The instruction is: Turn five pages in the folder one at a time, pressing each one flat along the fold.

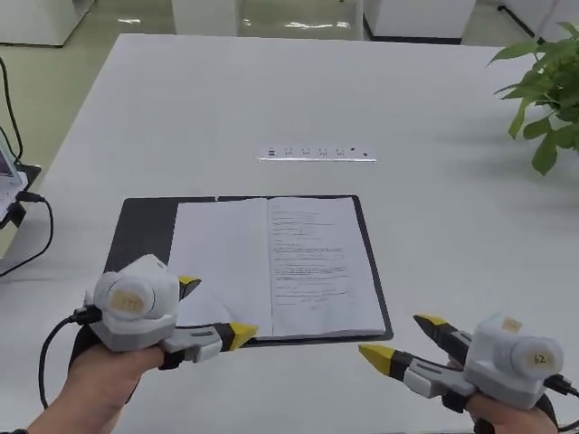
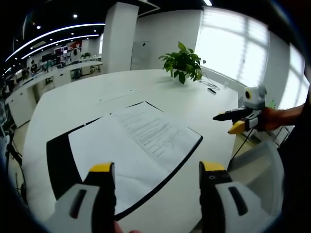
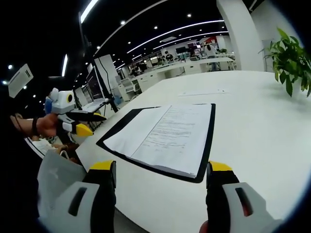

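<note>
- The black folder (image 1: 145, 237) is lying open and flat on the white bench (image 1: 434, 99), with its spine pointing away from the person.
- Inside the folder, the left page (image 1: 222, 262) is blank and the right page (image 1: 317, 262) is covered in printed text. A wide strip of bare black cover shows left of the pages.
- The left gripper (image 1: 215, 309) hovers at the folder's near left corner. Its yellow-tipped fingers (image 2: 102, 182) are spread wide with nothing between them. From the head view one tip looks to be over the bottom edge of the blank page, but I honestly can't tell if it's touching.
- The right gripper (image 1: 402, 336) sits just off the folder's near right corner, over bare bench. Its fingers (image 3: 221, 182) are also wide apart and empty.
- Beyond the folder's far edge there's a socket strip (image 1: 315, 154) set into the bench.
- A leafy plant (image 1: 547, 90) is well off to the folder's right, and a black cable (image 1: 41, 240) hangs well off to its left.
</note>
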`<act>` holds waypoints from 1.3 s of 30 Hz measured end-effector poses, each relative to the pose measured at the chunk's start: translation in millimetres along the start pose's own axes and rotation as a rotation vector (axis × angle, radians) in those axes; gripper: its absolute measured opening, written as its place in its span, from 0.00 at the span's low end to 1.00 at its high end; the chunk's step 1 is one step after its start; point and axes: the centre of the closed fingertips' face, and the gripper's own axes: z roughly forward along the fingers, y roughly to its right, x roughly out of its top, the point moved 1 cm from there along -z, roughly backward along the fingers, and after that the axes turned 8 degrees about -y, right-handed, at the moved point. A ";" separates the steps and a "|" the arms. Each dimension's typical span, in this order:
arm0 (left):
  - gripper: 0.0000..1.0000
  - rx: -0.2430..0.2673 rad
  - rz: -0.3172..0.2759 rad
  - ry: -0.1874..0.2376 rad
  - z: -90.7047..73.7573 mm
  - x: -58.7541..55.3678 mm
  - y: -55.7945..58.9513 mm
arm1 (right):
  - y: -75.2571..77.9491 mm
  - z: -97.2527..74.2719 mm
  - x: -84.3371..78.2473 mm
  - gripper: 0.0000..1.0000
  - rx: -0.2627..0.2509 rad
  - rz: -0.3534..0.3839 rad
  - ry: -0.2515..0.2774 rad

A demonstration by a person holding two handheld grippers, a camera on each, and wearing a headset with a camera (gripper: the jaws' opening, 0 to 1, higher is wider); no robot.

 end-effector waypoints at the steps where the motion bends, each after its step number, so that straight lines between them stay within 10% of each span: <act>1: 0.70 -0.005 0.003 0.000 2.8 2.0 1.6 | 0.7 -0.3 0.3 0.75 -0.001 0.002 0.002; 22: 0.70 -0.124 0.060 -0.043 91.0 45.4 57.0 | 14.2 -0.9 -9.4 0.76 0.009 0.042 -0.012; 39: 0.69 -0.135 0.056 -0.090 156.3 42.6 85.8 | 19.1 -2.5 -21.9 0.74 0.009 0.080 -0.034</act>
